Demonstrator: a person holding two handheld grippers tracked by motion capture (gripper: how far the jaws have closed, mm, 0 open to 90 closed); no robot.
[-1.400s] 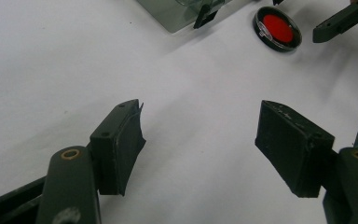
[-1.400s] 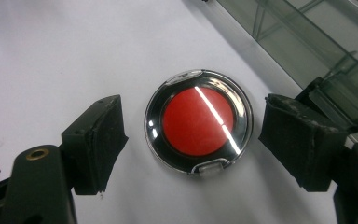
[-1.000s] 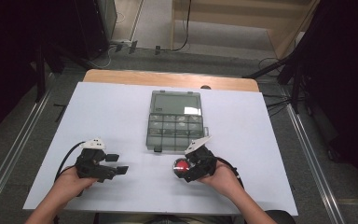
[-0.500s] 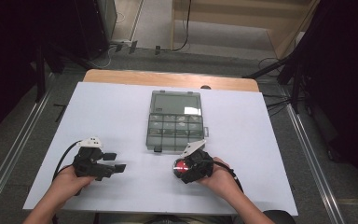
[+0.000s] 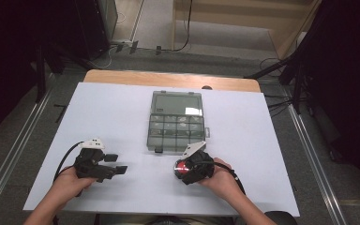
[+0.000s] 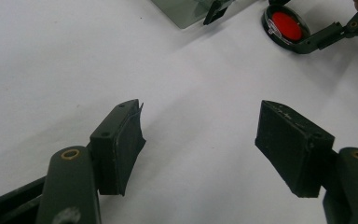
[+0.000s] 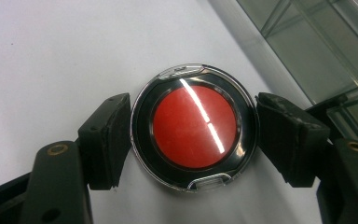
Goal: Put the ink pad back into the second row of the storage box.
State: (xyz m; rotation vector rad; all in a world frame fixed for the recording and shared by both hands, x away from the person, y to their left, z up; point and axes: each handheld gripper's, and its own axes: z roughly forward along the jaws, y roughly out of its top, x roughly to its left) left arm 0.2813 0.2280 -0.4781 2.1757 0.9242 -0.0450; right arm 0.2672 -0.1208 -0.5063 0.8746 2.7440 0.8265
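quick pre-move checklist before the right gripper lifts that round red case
1. Round red case centred between the right gripper jaws: ok.
2. Pads pressing on the case: cannot tell; the jaws have just been closing, and both pads sit at its rim.
3. Case lying flat on the white table: ok.
4. Case lid shut: ok, the clear cover looks seated.
5. Left gripper out of the way: ok, jaws wide open with nothing between them, apart from the case.
6. Compartment box clear of the lift path: ok, it lies beyond the case, not touching it.

Round case [image 5: 182, 166] before compartment box [image 5: 176, 121]
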